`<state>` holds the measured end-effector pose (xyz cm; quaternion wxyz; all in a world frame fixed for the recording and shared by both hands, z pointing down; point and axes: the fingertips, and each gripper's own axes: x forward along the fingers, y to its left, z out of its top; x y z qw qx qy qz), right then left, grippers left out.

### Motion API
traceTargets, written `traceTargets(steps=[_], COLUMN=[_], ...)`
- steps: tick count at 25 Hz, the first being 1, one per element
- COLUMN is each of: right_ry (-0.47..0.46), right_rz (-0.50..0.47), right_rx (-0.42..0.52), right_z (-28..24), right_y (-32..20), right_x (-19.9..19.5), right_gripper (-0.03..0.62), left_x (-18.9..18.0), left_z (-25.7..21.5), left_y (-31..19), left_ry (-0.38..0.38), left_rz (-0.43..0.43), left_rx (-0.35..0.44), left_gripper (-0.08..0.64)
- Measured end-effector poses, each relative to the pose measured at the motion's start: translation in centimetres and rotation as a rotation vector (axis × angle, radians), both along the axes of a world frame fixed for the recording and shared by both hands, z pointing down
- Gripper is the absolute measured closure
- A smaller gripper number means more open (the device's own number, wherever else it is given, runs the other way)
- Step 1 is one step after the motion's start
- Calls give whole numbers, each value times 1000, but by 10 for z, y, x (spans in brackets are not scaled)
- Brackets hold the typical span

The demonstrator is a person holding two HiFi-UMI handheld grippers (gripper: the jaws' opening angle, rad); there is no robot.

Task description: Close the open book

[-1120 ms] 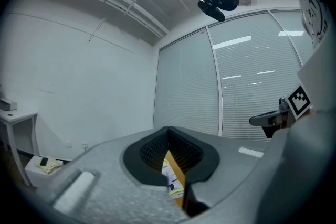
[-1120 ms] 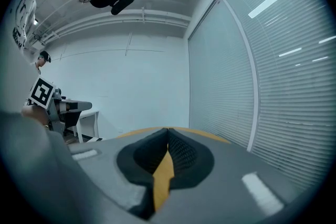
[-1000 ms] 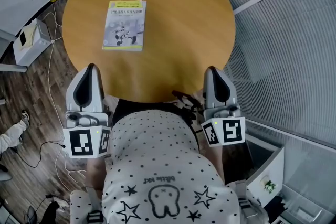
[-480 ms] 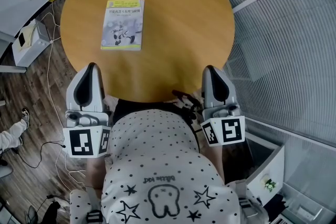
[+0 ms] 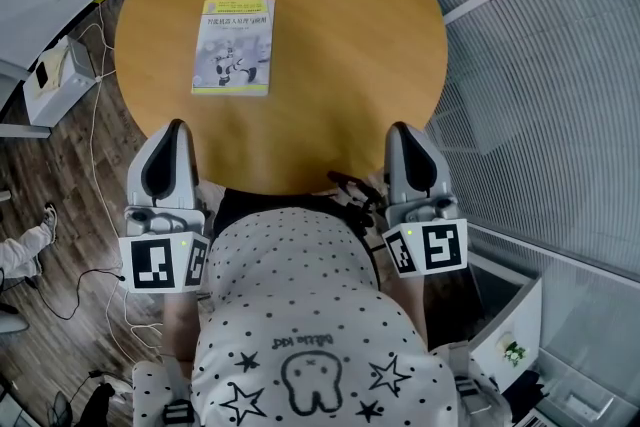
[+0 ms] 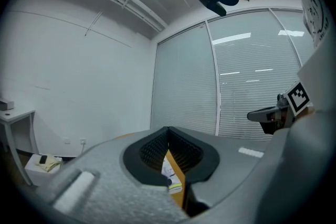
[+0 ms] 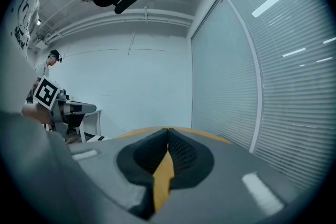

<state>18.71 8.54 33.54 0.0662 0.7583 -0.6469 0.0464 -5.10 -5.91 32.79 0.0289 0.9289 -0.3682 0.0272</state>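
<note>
The book (image 5: 233,47) lies closed, cover up, on the round wooden table (image 5: 340,35), ahead of the left gripper (image 5: 172,130) and well apart from it. That gripper and the right gripper (image 5: 408,133) sit at the table's near edge, jaws pressed together on nothing. Left of the left gripper is plank floor (image 5: 70,165) with cables (image 5: 95,130); right of the right gripper are slatted blinds (image 5: 560,95).

Small drift only, nothing is handled.
The marker cube (image 5: 165,263) on the left gripper (image 5: 173,130) sits a touch higher in the head view than half a second ago. The book (image 5: 233,46) and table (image 5: 330,65) sit slightly further left in frame than a second ago, both by the same amount. The bystander's leg (image 5: 22,253) at the left edge shifts a little.
</note>
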Motion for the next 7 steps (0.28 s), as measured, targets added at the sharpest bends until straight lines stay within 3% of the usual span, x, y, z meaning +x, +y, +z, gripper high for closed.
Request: traceTargets(steps=[7], right_ry=[0], right_rz=[-5], right_rx=[-4], right_z=[0], right_y=[-1], right_x=[1], right_gripper=[588], left_x=[-5], left_z=[15], left_y=[-5], left_ry=[-36], left_rz=[-28], left_rx=[-61], left_gripper=[549])
